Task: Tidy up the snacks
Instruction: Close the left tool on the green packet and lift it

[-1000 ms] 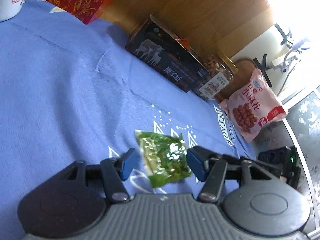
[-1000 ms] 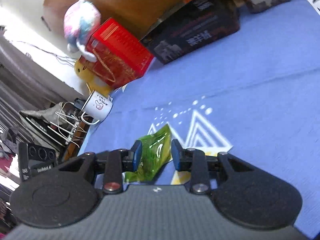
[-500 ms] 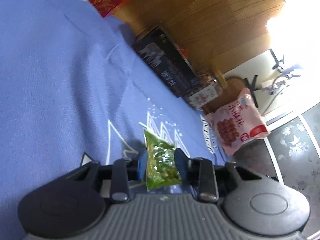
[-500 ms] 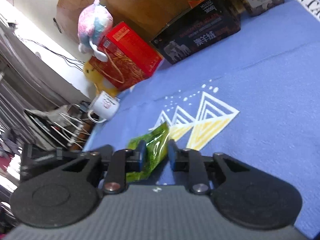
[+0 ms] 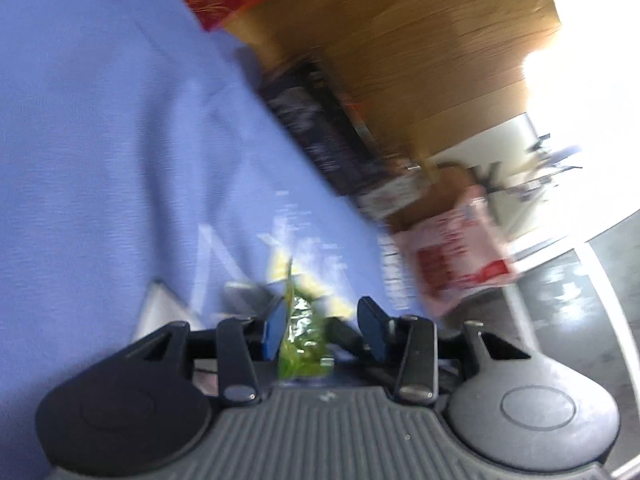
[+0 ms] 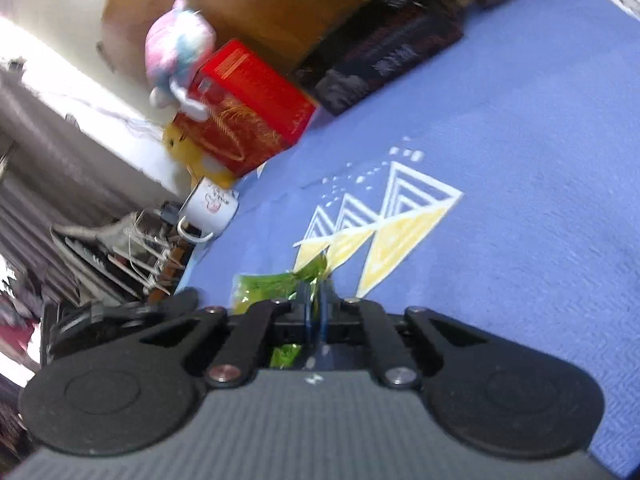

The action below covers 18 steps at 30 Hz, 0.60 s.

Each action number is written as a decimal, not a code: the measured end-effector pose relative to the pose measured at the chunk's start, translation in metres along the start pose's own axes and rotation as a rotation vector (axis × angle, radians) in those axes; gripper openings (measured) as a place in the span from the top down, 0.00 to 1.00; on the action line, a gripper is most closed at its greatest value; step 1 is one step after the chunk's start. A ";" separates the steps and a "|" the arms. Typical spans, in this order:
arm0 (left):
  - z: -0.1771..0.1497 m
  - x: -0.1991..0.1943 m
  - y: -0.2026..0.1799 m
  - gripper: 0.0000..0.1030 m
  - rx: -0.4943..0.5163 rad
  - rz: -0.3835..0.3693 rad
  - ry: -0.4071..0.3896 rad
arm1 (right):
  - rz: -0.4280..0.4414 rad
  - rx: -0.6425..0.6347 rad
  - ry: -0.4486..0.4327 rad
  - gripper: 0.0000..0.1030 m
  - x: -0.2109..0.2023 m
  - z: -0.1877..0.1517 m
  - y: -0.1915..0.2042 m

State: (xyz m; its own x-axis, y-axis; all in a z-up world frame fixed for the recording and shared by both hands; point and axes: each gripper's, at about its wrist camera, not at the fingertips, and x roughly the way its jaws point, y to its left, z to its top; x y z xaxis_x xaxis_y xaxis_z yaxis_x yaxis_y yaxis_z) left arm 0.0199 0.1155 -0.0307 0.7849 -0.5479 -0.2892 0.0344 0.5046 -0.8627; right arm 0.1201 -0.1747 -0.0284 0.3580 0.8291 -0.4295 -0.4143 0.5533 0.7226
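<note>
Between my right gripper's blue pads, low in the middle of the right wrist frame, the green packet is now pinched hard: half a second ago those jaws still had a gap around it, and now they are pressed nearly together on its edge, the rest of the pouch bulging out to the left. Low in the centre of the left wrist frame, my left gripper has gone the other way. It was closed in on the same packet a moment ago; now its pads are spread, the left pad just beside the pouch and the right one apart from it. I read this as a handover completed, right hand carrying.

Both frames are smeared, so I judge I am lifting or swinging away from the blue cloth.

Farther up the left frame sit the pink snack bag at right, and the dark box above centre. In the right frame, the mug lies at left, with the red box and plush toy beyond. Next I must choose where the packet belongs, probably beside the other snacks.
</note>
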 end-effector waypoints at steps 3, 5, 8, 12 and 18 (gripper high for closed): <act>0.000 0.003 -0.002 0.62 -0.005 -0.077 0.023 | -0.002 0.001 0.000 0.93 0.000 0.000 0.000; -0.003 0.012 -0.003 0.62 -0.008 -0.092 0.064 | -0.031 -0.044 0.000 0.93 0.001 -0.002 0.007; -0.009 0.025 0.001 0.63 0.003 0.003 0.087 | -0.058 -0.104 -0.004 0.91 0.003 -0.006 0.014; -0.009 0.034 0.019 0.85 -0.053 0.044 0.114 | -0.046 -0.090 -0.001 0.90 0.002 -0.005 0.011; 0.004 0.021 0.030 0.86 -0.136 -0.042 0.083 | 0.092 0.000 -0.001 0.70 -0.006 0.000 -0.002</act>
State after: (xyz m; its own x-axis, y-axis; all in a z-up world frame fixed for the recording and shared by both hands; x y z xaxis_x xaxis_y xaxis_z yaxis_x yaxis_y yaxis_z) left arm 0.0394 0.1216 -0.0607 0.7309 -0.6226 -0.2796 -0.0220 0.3879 -0.9214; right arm 0.1186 -0.1805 -0.0275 0.3195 0.8764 -0.3603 -0.4456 0.4745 0.7591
